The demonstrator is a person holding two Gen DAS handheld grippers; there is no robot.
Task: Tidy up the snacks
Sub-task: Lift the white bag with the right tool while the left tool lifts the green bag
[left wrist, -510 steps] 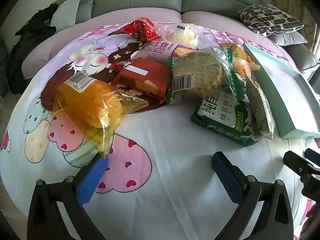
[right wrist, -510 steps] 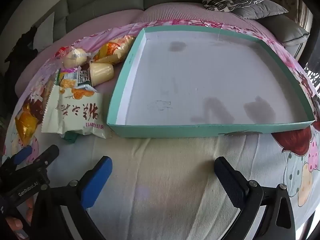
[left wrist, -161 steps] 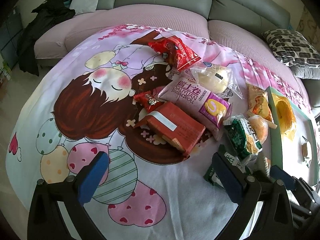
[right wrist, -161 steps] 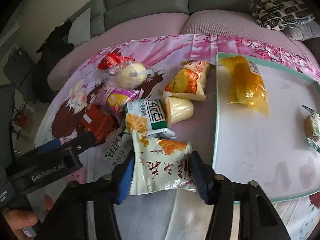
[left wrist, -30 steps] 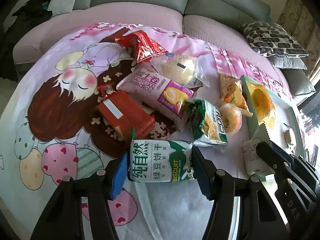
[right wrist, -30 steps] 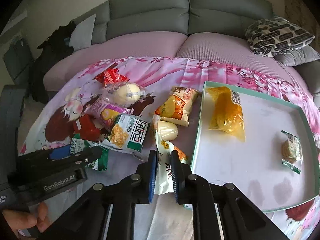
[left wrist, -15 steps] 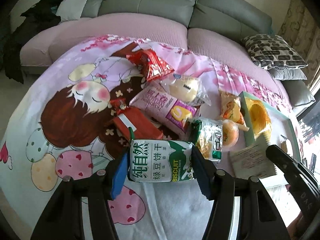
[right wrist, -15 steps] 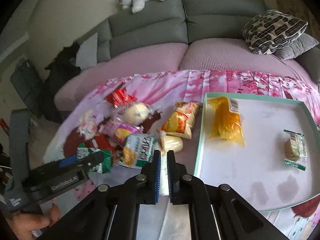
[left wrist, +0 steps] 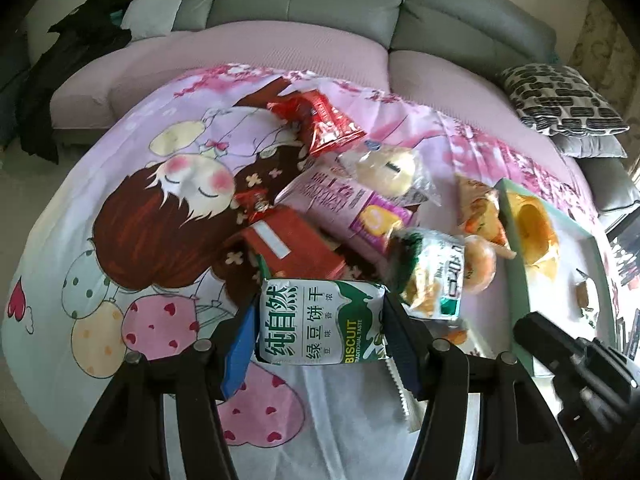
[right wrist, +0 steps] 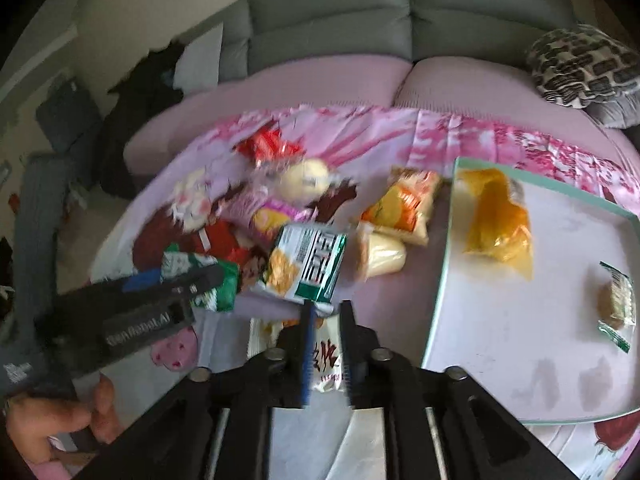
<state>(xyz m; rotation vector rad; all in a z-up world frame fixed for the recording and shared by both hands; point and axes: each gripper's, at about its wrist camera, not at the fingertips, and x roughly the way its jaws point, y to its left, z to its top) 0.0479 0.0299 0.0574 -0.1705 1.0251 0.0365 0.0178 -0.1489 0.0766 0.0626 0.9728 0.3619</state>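
My left gripper (left wrist: 320, 334) is shut on a green and white biscuit pack (left wrist: 320, 326), held above the cartoon blanket; the pack also shows in the right wrist view (right wrist: 212, 280). My right gripper (right wrist: 326, 344) is shut on a white snack bag (right wrist: 326, 354), lifted off the blanket. The teal tray (right wrist: 440, 280) lies to the right and holds a yellow bag (right wrist: 498, 224) and a small wrapped biscuit (right wrist: 618, 304). More snacks lie on the blanket: a green-silver pack (left wrist: 436, 276), a purple roll pack (left wrist: 344, 200), a red box (left wrist: 292, 248) and a red bag (left wrist: 320, 122).
A round bun in clear wrap (left wrist: 388, 170), an orange bag (left wrist: 480, 212) and a pale cake (right wrist: 380, 256) lie left of the tray. A grey sofa (left wrist: 320, 4) and a patterned cushion (left wrist: 560, 100) are behind. Dark clothes (left wrist: 76, 64) lie at far left.
Both grippers have risen and drawn back with their packs. The right wrist view is blurred from motion and the snack pile sits further away.
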